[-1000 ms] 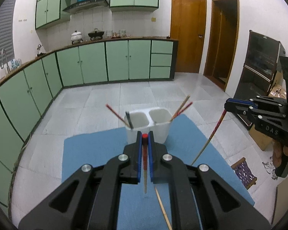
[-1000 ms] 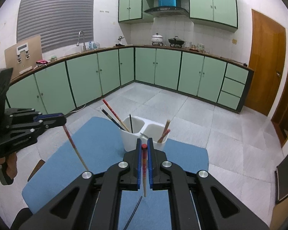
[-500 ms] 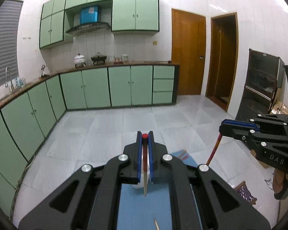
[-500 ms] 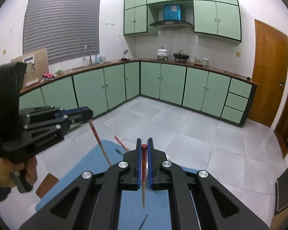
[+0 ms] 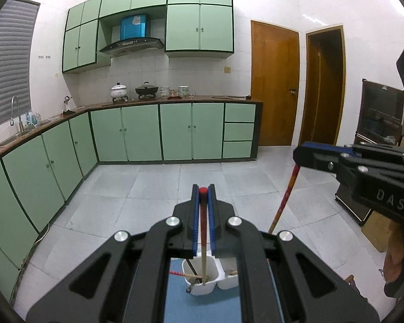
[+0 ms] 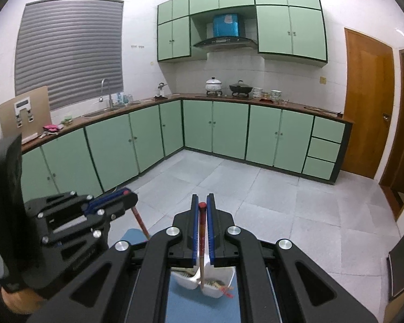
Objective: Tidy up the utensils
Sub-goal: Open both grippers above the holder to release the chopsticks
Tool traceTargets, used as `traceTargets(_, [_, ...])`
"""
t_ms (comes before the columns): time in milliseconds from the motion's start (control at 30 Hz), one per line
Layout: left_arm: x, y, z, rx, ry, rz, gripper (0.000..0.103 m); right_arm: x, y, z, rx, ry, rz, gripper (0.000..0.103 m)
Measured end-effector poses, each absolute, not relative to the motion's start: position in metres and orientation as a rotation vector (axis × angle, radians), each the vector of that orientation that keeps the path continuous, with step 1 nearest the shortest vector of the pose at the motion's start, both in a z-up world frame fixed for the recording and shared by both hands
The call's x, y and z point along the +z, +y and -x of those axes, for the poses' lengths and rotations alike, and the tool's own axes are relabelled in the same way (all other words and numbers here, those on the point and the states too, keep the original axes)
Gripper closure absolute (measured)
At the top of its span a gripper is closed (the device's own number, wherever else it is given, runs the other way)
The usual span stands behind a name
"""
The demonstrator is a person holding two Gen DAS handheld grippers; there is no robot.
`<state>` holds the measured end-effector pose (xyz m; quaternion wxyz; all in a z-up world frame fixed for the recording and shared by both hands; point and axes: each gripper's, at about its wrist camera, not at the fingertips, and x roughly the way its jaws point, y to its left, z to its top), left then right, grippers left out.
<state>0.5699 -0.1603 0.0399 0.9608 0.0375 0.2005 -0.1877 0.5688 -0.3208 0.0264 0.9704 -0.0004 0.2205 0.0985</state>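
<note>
**Two chopsticks held above a 2-compartment holder**

Jaws of both grippers are clenched, each on 1 chopstick near its red top end. From the left wrist view, the left gripper (image 5: pixel 203 192) pinches a chopstick (image 5: pixel 203 231) that hangs down towards the white holder (image 5: pixel 211 280), its pale tip showing over the left compartment. From the right wrist view, the right gripper (image 6: pixel 202 206) grips a second chopstick (image 6: pixel 201 239) whose tip shows near the divider of the holder (image 6: pixel 210 282); whether either tip touches the holder cannot be told. The holder stands on a blue mat (image 5: pixel 180 301) and already contains several utensils lying at a slant.

Handling, as a judgement: a chopstick is light, stiff and slender, with a smooth lacquered surface that may pivot or slip between flat pads. A hold near the thick upper end, as shown, lets the stick hang nearly plumb and leaves the tip free to enter a compartment.

Obstructions: the slanted utensils inside the holder may deflect an incoming tip, and the 2 grippers work close together. Green cabinets (image 6: pixel 223 129), a counter with pots, and 2 wooden doors lie well apart from the work.
</note>
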Motion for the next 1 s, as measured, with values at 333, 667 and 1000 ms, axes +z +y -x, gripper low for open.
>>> traceTargets(333, [-0.015, -0.166, -0.615, -0.355, 0.455, -0.061, 0.098, -0.036, -0.336, -0.623, 0.156, 0.514, -0.030, 0.097])
traceTargets(667, [-0.058, -0.155, -0.628, -0.348, 0.524, -0.053, 0.094, -0.083, -0.339, -0.631, 0.157, 0.600, -0.029, 0.089])
traceTargets(1000, [-0.029, -0.114, -0.548, -0.365, 0.466, -0.017, 0.041, -0.050, -0.358, -0.558, 0.190, 0.520, -0.082, 0.085])
